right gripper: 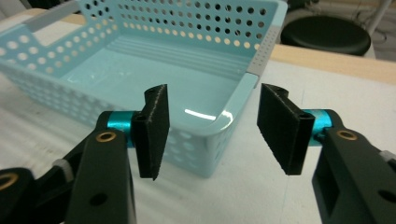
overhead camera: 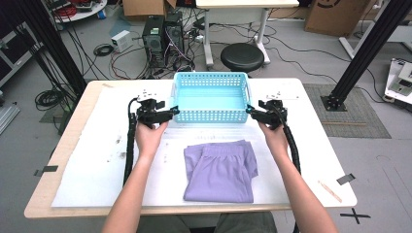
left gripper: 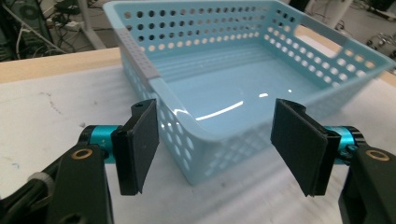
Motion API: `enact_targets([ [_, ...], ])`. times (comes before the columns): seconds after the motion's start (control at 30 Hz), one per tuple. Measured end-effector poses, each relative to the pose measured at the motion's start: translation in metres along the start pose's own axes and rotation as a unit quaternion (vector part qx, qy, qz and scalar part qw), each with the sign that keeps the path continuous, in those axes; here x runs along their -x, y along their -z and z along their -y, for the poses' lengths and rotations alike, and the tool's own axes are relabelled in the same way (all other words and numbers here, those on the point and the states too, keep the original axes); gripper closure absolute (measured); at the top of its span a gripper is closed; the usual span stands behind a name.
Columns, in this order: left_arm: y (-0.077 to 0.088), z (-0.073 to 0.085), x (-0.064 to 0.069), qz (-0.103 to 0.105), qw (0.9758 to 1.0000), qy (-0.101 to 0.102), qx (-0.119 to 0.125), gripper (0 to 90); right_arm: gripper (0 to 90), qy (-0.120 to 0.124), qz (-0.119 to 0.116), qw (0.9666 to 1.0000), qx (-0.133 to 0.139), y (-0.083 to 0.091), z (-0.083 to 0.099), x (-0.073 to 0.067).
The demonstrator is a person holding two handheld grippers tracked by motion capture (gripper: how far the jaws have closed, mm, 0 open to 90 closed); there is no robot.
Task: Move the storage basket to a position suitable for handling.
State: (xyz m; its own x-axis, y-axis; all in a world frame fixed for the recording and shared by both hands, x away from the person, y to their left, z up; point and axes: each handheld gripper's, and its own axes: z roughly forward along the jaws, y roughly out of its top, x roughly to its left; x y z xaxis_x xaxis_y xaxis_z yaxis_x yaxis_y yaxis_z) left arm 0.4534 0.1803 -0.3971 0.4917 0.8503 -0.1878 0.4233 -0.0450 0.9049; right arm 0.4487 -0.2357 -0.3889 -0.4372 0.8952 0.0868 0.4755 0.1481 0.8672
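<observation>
A light blue perforated basket (overhead camera: 211,75) stands empty at the table's far middle. A folded purple garment (overhead camera: 221,170) lies flat in front of it, near the front edge. My left gripper (overhead camera: 172,112) is at the basket's near left corner. In the left gripper view the jaws (left gripper: 219,144) stand open astride that corner, and the basket wall (left gripper: 140,51) runs away beyond them. My right gripper (overhead camera: 251,111) is at the near right corner. Its jaws (right gripper: 217,133) are open too, with the basket's corner rim (right gripper: 261,56) between and beyond the pads, which do not press on it.
A white sheet (overhead camera: 97,160) covers most of the wooden table. A black stool (overhead camera: 242,56) and computer towers (overhead camera: 163,36) with cables stand on the floor behind the table. Black frame posts rise at both back sides.
</observation>
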Motion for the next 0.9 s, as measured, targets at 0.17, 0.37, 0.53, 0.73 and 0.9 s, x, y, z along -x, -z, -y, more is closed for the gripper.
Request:
enact_targets([
  [0.17, -0.016, 0.003, -0.013, 0.003, 0.9993, 0.029, -0.021, 42.8, 53.8, -0.004, 0.015, 0.9996, -0.026, -0.018, -0.005, 0.003],
  [0.37, -0.021, -0.001, -0.007, -0.005, 0.9994, 0.009, -0.033, 55.5, 64.3, 0.002, 0.015, 0.9993, -0.033, -0.021, -0.004, 0.002],
  [0.53, -0.016, 0.0, -0.006, 0.004, 0.999, 0.02, -0.039, 59.5, 66.3, -0.003, 0.014, 0.9992, -0.037, -0.017, -0.003, 0.002],
  [0.73, -0.01, 0.002, 0.004, 0.007, 0.9988, 0.006, -0.049, 59.1, 66.7, 0.002, 0.012, 0.9992, -0.039, -0.005, 0.002, 0.002],
  [0.9, -0.002, 0.008, 0.014, 0.012, 0.9991, -0.009, -0.04, 58.5, 66.6, 0.006, 0.006, 0.9994, -0.034, 0.008, 0.011, 0.002],
])
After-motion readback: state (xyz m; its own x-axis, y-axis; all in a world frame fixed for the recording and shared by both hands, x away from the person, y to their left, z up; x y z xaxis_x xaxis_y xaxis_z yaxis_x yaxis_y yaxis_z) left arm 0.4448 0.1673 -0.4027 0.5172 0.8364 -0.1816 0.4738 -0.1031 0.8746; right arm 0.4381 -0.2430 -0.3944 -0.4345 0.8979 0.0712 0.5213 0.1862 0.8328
